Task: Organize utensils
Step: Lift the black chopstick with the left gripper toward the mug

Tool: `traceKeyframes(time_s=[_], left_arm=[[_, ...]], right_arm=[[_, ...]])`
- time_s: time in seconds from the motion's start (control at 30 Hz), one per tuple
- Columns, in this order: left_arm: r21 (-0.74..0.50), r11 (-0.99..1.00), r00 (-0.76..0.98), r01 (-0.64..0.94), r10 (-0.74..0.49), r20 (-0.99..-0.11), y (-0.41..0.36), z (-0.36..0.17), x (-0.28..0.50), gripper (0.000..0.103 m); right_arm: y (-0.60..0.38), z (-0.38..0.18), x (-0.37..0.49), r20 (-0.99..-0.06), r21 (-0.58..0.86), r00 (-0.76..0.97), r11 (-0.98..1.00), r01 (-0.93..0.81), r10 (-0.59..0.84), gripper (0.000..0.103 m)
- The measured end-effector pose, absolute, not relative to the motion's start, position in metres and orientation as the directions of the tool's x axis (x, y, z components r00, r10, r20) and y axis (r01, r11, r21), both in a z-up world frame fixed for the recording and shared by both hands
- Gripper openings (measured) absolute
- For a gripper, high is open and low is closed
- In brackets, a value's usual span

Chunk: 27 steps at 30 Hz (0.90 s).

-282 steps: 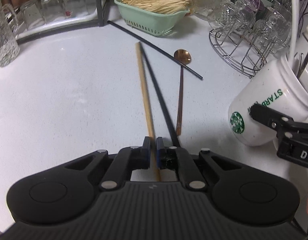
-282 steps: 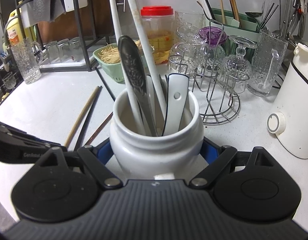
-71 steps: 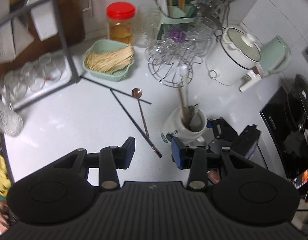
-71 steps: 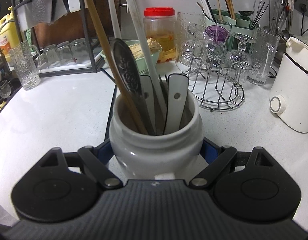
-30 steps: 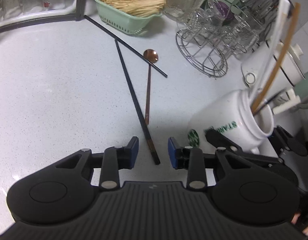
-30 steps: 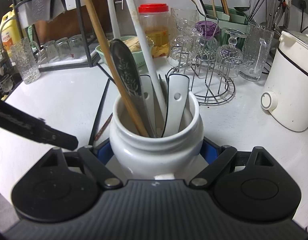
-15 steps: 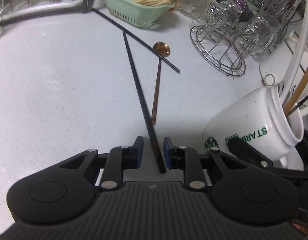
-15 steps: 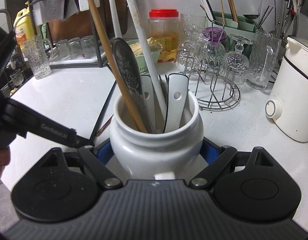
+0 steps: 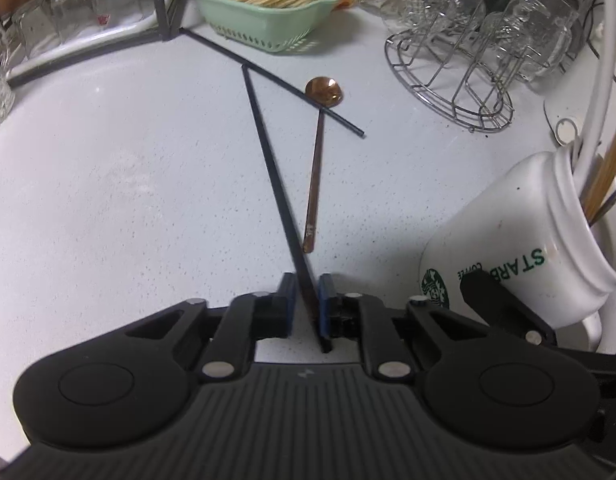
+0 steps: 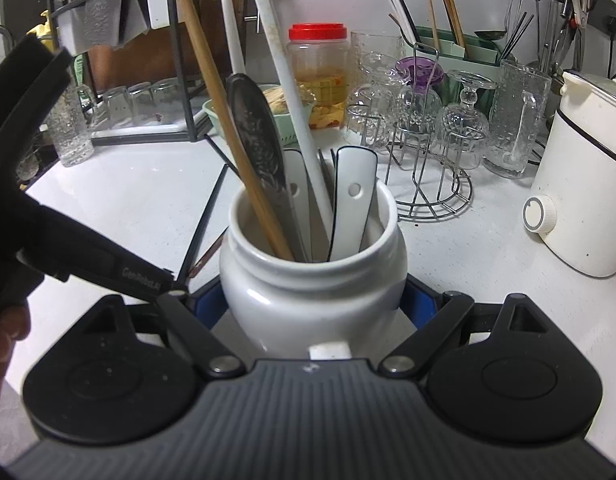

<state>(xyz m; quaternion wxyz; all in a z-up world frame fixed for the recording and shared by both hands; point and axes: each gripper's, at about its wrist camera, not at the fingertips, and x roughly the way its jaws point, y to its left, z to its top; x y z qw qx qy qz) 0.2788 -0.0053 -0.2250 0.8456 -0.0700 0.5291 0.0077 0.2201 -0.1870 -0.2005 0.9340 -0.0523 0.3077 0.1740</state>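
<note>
We cannot see the near end of the black chopstick point(image 9: 272, 168), which runs between the blue pads point(image 9: 288, 295) under the left gripper point(image 9: 307, 300); whether those closing pads already press it is unclear. The white jar point(image 10: 313, 300) hides the right gripper's point(image 10: 313, 312) pads and the lower ends of the wooden chopstick point(image 10: 212, 92) and spoons point(image 10: 353, 200) inside it. The picture's edge cuts the wooden chopstick's top, and the glasses point(image 9: 56, 20) behind the rack blur together.
</note>
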Motion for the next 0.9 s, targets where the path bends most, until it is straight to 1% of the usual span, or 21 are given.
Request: traceKeyframes(time_s=[0.27, 0.5, 0.8, 0.9], left_arm=[[-0.136, 0.983, 0.413, -0.122, -0.075, -0.908, 0.002, -0.222, 0.265, 0.008], [-0.162, 0.979, 0.393, -0.127, -0.100, -0.914, 0.006, -0.212, 0.227, 0.007], [-0.227, 0.960, 0.330, -0.165, -0.163, -0.930, 0.007, -0.213, 0.176, 0.007], [-0.232, 0.959, 0.318, -0.164, -0.171, -0.933, 0.008, -0.210, 0.165, 0.007]], right_arm=[[-0.187, -0.200, 0.220, -0.596, 0.008, 0.748, 0.934, -0.358, 0.292, 0.091], [-0.188, -0.201, 0.220, -0.591, 0.005, 0.749, 0.930, -0.368, 0.300, 0.091], [-0.186, -0.201, 0.224, -0.586, 0.002, 0.733, 0.906, -0.424, 0.345, 0.091], [-0.182, -0.201, 0.226, -0.587, 0.002, 0.726, 0.898, -0.441, 0.358, 0.091]])
